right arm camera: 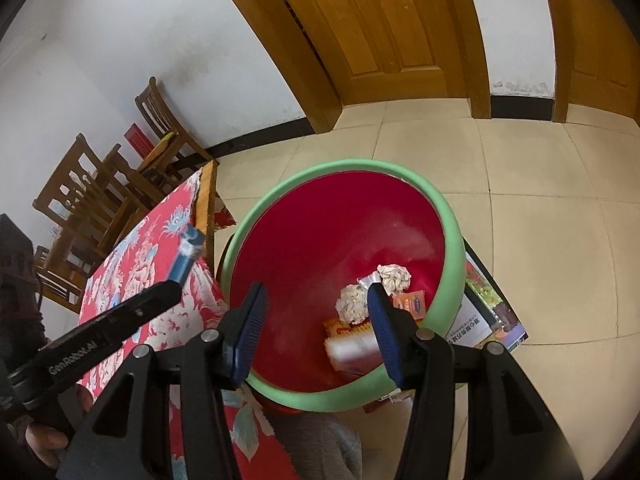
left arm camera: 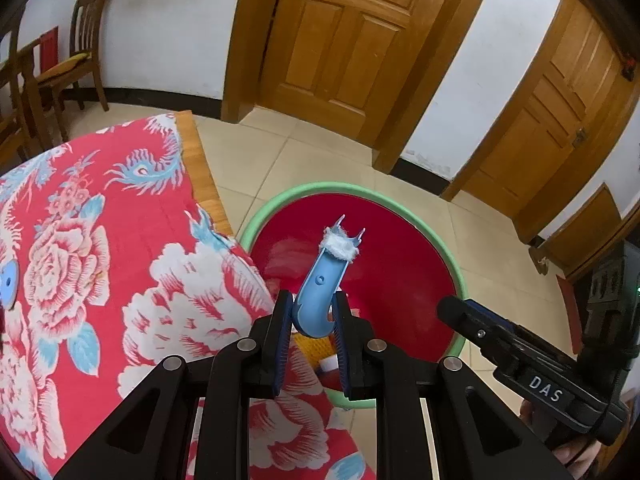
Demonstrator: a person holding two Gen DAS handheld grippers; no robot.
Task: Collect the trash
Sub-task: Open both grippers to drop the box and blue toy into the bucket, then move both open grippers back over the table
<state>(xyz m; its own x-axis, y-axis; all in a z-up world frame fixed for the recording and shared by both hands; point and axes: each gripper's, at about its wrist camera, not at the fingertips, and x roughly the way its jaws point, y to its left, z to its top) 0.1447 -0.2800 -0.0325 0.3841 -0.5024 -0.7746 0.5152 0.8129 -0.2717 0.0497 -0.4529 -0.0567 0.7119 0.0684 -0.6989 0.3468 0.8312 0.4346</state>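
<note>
Between the left gripper's (left arm camera: pixel 312 320) clamped pads sits a curved blue plastic piece (left arm camera: pixel 316 288), its fluff-covered tip jutting forward above the red bin (left arm camera: pixel 400 264). Beside it, the right gripper (right arm camera: pixel 316 316) hangs half-open and empty over that bin, crumpled paper (right arm camera: pixel 394 276) and wrappers (right arm camera: pixel 352 344) just beyond its fingers.

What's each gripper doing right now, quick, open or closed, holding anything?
Left gripper: jaws shut on the curved blue plastic piece with white fluff at its tip.
Right gripper: jaws open, holding nothing, above the red bin with a green rim.
</note>
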